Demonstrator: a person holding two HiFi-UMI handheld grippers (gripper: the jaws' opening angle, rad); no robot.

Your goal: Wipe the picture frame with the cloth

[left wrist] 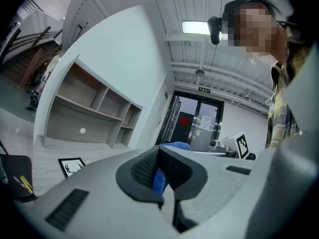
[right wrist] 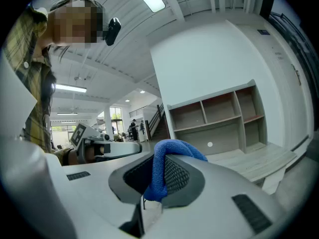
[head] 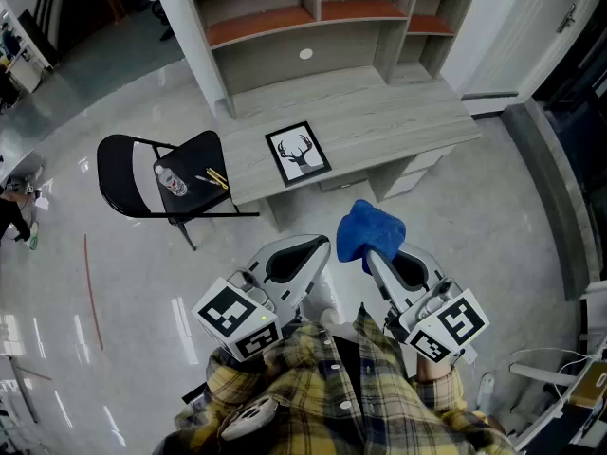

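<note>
A black picture frame (head: 298, 153) with a deer-head print lies flat on the grey wooden desk (head: 398, 121), near its front left corner. My right gripper (head: 372, 252) is shut on a blue cloth (head: 368, 230), held in the air short of the desk. In the right gripper view the blue cloth (right wrist: 172, 152) bunches up between the pads of the right gripper (right wrist: 158, 176). My left gripper (head: 319, 246) hovers beside it, shut and empty. Past the tips of the left gripper (left wrist: 160, 169) only the cloth (left wrist: 177, 145) shows behind them, and the picture frame (left wrist: 71, 166) lies far off at lower left.
A black folding chair (head: 128, 173) stands left of the desk with a bottle (head: 171, 180) and a yellow item on its seat. A white shelf unit (head: 322, 27) rises at the back of the desk. Shiny grey floor lies between me and the desk.
</note>
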